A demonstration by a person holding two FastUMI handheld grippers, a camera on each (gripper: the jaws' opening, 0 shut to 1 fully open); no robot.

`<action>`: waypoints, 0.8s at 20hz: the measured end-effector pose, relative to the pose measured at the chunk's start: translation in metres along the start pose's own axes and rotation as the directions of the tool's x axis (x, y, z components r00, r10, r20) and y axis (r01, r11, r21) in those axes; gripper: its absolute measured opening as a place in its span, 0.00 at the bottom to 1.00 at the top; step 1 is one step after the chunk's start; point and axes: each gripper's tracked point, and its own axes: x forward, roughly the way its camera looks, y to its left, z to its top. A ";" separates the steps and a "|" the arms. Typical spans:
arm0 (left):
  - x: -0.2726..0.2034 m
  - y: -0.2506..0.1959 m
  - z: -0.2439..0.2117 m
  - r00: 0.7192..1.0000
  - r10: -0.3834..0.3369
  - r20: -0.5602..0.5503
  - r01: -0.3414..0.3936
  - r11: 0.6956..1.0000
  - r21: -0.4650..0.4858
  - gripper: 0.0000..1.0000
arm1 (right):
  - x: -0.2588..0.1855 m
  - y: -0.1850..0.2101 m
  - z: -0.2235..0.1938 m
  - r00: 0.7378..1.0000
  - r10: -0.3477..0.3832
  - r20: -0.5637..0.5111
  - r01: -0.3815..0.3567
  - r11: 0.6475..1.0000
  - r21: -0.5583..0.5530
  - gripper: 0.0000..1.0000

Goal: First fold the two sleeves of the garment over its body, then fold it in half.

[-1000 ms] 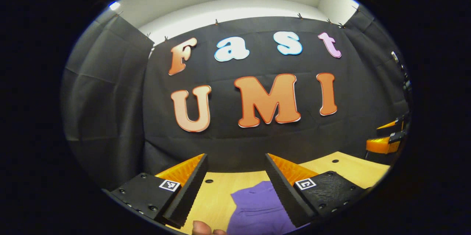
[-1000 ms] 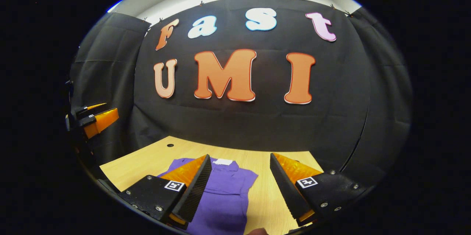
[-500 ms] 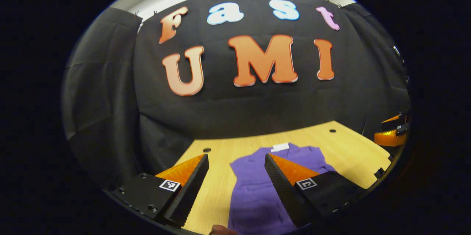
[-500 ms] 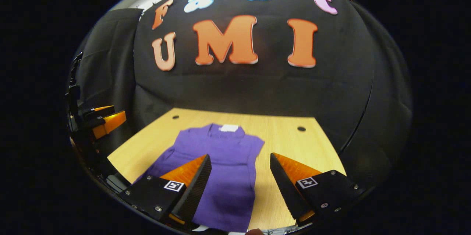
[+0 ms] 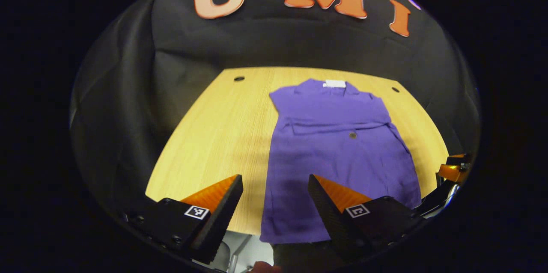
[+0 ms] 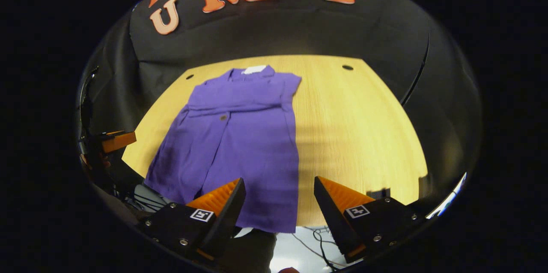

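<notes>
**A:** Where was the shirt, and how did it lie?

**B:** The purple shirt (image 5: 338,149) lay flat on the wooden table (image 5: 214,136). Its long axis ran from the near edge of the table toward the black cloth wall (image 5: 257,42). The collar, with a small white tag (image 5: 335,84), pointed at that wall. The hem reached the near edge, closest to the person.

**A:** How far along did the folding seem?

**B:** Both sleeves appeared already folded in, lying as a band across the chest just above a small button (image 5: 352,135). So the first step looked done. The fold in half had not been made: the body lay at full length.

**A:** And the two claws?

**B:** The left gripper (image 5: 274,187) hovered above the hem's left corner, fingers spread wide, holding nothing. The right gripper (image 6: 278,189) hovered above the hem's right corner, also wide apart and empty. In the right gripper view the left gripper showed at the far left edge, well apart from the shirt.
</notes>
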 end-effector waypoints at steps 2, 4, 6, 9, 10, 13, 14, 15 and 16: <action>0.009 0.003 -0.019 0.998 -0.004 -0.062 0.003 1.000 -0.011 1.00 | 0.006 0.000 -0.023 0.998 0.005 -0.058 -0.004 1.000 0.010 0.96; 0.012 0.005 -0.041 0.991 -0.008 -0.131 0.009 1.000 0.005 1.00 | 0.012 0.001 -0.044 0.993 0.003 -0.115 -0.002 1.000 0.007 0.96; 0.018 0.007 -0.061 0.980 -0.012 -0.199 0.018 0.999 0.029 1.00 | 0.019 0.002 -0.061 0.986 0.012 -0.163 -0.009 1.000 0.020 0.96; 0.027 0.007 -0.088 0.957 -0.004 -0.290 0.020 0.998 0.054 1.00 | 0.027 -0.003 -0.082 0.974 -0.003 -0.227 0.014 0.999 0.044 0.96; 0.032 0.010 -0.098 0.950 0.002 -0.313 0.017 0.998 0.059 1.00 | 0.030 -0.005 -0.085 0.972 -0.011 -0.237 0.024 0.998 0.050 0.96; 0.036 0.008 -0.107 0.937 -0.004 -0.350 0.028 0.998 0.062 1.00 | 0.036 -0.006 -0.097 0.959 -0.014 -0.281 0.032 0.998 0.061 0.94; 0.037 0.007 -0.111 0.931 -0.014 -0.364 0.038 0.998 0.059 1.00 | 0.038 -0.005 -0.101 0.954 -0.011 -0.299 0.033 0.997 0.070 0.93; 0.038 0.007 -0.114 0.926 -0.017 -0.377 0.041 0.998 0.056 1.00 | 0.040 -0.005 -0.104 0.951 -0.009 -0.310 0.034 0.997 0.075 0.93; 0.039 0.009 -0.118 0.919 -0.017 -0.393 0.042 0.998 0.054 1.00 | 0.041 -0.003 -0.104 0.949 -0.004 -0.316 0.030 0.997 0.077 0.93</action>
